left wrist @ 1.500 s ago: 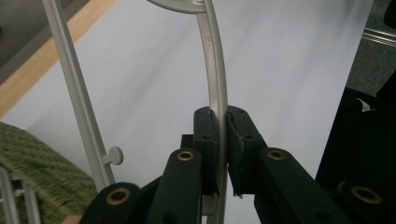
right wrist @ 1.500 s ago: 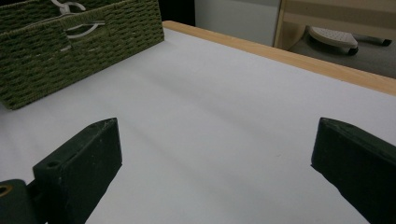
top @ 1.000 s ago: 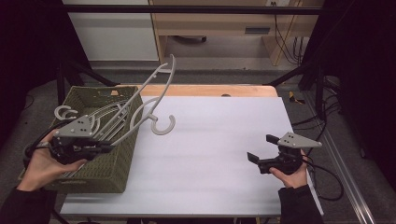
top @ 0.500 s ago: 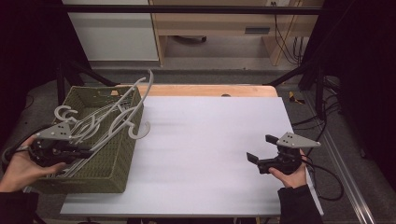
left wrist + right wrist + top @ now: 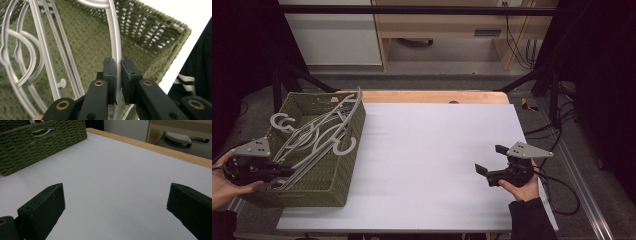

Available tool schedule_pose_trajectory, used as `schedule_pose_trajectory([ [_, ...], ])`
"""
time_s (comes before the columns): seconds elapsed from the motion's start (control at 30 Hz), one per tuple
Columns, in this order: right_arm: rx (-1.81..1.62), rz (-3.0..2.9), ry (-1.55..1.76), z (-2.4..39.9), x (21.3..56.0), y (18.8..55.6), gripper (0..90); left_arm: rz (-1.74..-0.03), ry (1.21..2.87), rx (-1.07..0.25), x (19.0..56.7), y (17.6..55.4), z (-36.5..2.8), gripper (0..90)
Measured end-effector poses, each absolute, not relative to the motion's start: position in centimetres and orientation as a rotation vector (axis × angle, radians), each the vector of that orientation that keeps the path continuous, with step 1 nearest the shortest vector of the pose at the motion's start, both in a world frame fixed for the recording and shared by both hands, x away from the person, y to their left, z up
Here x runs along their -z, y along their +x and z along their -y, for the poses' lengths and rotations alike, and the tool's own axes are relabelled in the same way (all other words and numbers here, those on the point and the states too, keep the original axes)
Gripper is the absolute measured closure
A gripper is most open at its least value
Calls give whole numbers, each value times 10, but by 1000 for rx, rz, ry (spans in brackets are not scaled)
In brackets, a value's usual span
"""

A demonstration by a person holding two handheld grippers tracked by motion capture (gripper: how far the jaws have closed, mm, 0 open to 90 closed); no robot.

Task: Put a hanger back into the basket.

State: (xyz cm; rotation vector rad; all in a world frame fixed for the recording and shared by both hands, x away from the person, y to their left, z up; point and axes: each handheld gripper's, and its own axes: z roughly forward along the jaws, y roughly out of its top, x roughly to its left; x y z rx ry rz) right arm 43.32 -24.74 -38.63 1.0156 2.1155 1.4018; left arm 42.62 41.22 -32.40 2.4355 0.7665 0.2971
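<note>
Woven basket [image 5: 343, 187] on white table [image 5: 437, 150]

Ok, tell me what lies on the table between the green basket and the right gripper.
Nothing: in the high view the white table is bare from the green basket across to the open right gripper.

The left gripper [image 5: 118, 72] pinches a grey hanger [image 5: 115, 37] between its black jaws. More hangers [image 5: 42, 50] lie in the green woven basket [image 5: 155, 32] below.

Hanger [image 5: 319, 132] now down in basket [image 5: 307, 192].
</note>
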Motion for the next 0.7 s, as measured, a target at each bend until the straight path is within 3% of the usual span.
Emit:
schedule_pose_trajectory([
  [0.37,-1401,-2116,1015,248,387,433,19,-825,2433,-288,332,431,-431,820],
  [0.7,-1399,-2119,1014,247,387,434,18,-777,2427,-266,345,433,-432,818],
])
